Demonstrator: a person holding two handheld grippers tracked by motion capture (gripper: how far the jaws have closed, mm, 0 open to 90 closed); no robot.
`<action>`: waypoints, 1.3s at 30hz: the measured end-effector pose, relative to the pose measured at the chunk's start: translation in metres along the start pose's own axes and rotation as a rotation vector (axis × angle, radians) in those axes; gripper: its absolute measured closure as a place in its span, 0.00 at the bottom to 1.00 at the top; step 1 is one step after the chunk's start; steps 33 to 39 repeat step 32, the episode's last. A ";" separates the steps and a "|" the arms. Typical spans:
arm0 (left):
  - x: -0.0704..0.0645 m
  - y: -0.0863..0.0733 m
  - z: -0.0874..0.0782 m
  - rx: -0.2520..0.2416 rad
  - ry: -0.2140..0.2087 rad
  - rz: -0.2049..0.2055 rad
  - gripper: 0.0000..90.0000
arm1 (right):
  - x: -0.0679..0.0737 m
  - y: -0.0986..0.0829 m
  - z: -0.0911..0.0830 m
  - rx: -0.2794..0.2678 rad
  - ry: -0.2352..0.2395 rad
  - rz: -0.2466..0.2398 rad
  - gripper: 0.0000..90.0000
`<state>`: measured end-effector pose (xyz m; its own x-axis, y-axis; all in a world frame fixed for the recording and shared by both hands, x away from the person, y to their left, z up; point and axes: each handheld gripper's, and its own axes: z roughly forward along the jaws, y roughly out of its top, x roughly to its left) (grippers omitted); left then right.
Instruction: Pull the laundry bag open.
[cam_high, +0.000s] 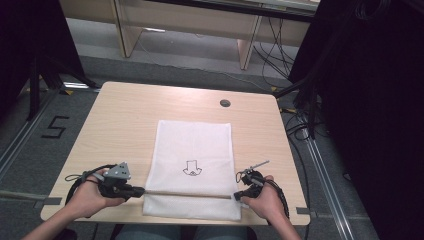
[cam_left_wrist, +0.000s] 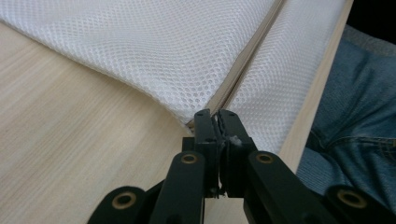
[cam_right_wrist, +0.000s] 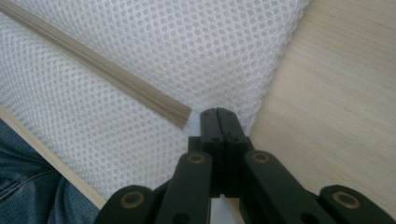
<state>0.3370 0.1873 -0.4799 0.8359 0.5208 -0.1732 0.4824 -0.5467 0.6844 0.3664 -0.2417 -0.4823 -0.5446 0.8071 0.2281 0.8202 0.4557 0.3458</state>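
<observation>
The mesh bag (cam_high: 192, 167) lay flat, near the table's (cam_high: 120, 120) near edge. Left gripper (cam_high: 135, 190) and right gripper (cam_high: 239, 195) each pinched shut on a zip (cam_high: 190, 193) end, probably tensioning it for unzipping.

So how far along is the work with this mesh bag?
Done: the mesh bag lies flat on the table. In hand: the left gripper and right gripper are each shut on an end of the zipper. The zipper looks closed along its length, so any opening is still left.
</observation>
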 end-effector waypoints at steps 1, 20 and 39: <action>0.000 0.000 0.002 0.002 0.000 0.010 0.97 | 0.000 0.000 0.000 -0.001 -0.002 0.011 1.00; 0.010 -0.004 -0.001 -0.073 0.098 -0.032 0.81 | 0.006 0.003 -0.011 -0.087 -0.050 0.023 0.90; 0.025 -0.005 -0.011 -0.246 0.175 -0.118 0.61 | -0.003 -0.001 -0.023 -0.177 -0.081 0.041 0.84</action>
